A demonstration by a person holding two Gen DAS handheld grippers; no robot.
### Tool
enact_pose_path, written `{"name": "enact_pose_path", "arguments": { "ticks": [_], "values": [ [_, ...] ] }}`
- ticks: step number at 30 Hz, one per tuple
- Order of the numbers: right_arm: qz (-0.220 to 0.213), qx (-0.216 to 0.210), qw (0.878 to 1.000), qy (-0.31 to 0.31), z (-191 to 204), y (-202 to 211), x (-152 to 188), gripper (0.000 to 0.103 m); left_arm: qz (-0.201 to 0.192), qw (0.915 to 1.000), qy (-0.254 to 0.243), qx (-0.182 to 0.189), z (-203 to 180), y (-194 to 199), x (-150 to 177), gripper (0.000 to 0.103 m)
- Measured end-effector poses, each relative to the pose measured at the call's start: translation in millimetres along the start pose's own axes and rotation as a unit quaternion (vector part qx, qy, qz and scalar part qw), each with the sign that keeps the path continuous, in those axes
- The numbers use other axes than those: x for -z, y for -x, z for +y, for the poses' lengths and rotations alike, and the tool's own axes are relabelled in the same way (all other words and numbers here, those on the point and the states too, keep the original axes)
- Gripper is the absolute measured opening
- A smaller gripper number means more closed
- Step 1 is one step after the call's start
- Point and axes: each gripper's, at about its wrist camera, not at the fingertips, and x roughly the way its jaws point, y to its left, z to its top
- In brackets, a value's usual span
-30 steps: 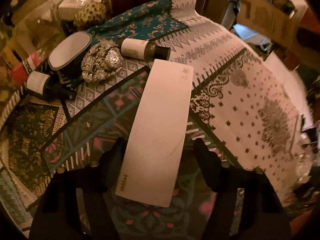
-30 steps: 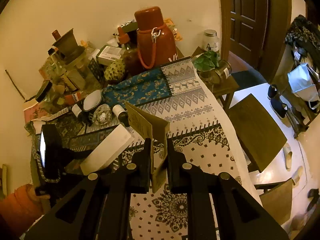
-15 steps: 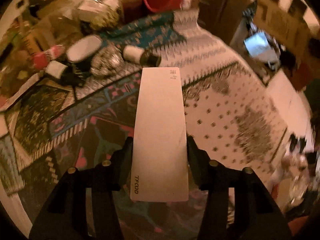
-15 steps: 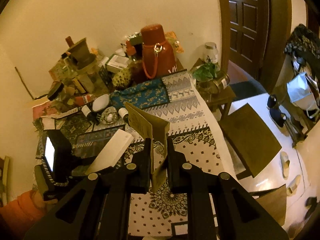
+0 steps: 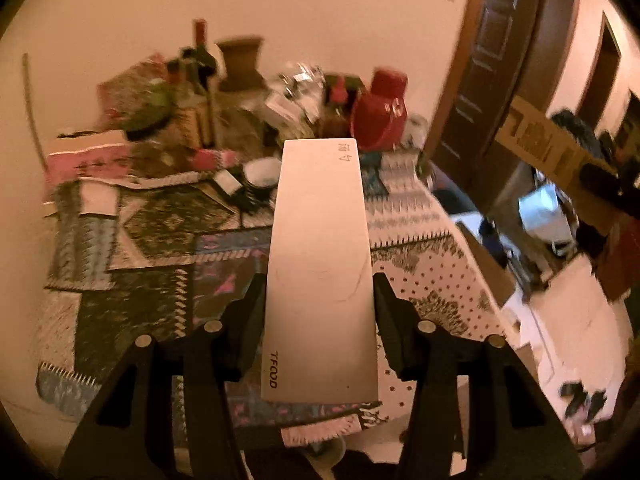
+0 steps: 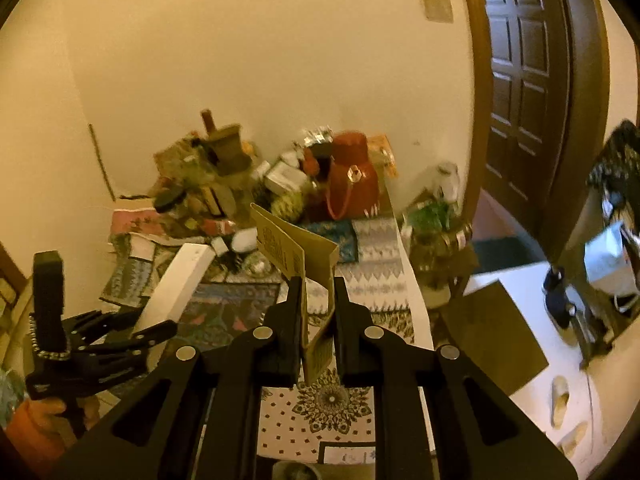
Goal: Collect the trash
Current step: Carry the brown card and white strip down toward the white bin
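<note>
The left claw [image 5: 319,300] is clamping a long white box [image 5: 320,264] above the bench [image 5: 420,264]; the right claw [image 6: 317,312] is pinching folded brown cardboard [image 6: 296,248]. The box's overhang, seemingly held near one end, risks levering it loose.

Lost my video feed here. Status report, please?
Left gripper shut on white box, lifted over patterned tablecloth. Right gripper shut on folded brown cardboard. No bin in view.
</note>
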Motion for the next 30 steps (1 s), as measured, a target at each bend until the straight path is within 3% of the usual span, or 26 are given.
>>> {"name": "enact_pose_path", "arguments": {
  "ticks": [9,16,30],
  "values": [
    [-0.062,-0.032,0.998,0.008,26.8,56.3,-0.1,0.012,-0.09,0.9955,0.021,-0.019,9.9,95.4,5.1,0.051],
    [-0.086,-0.023,0.996,0.013,63.0,94.4,20.4,0.012,-0.135,0.9906,0.005,-0.018,24.0,149.2,30.2,0.051],
    [-0.071,0.001,0.997,-0.005,150.5,165.8,120.1,0.012,-0.127,0.9915,-0.025,0.014,65.5,252.0,152.9,0.051]
  ]
}}
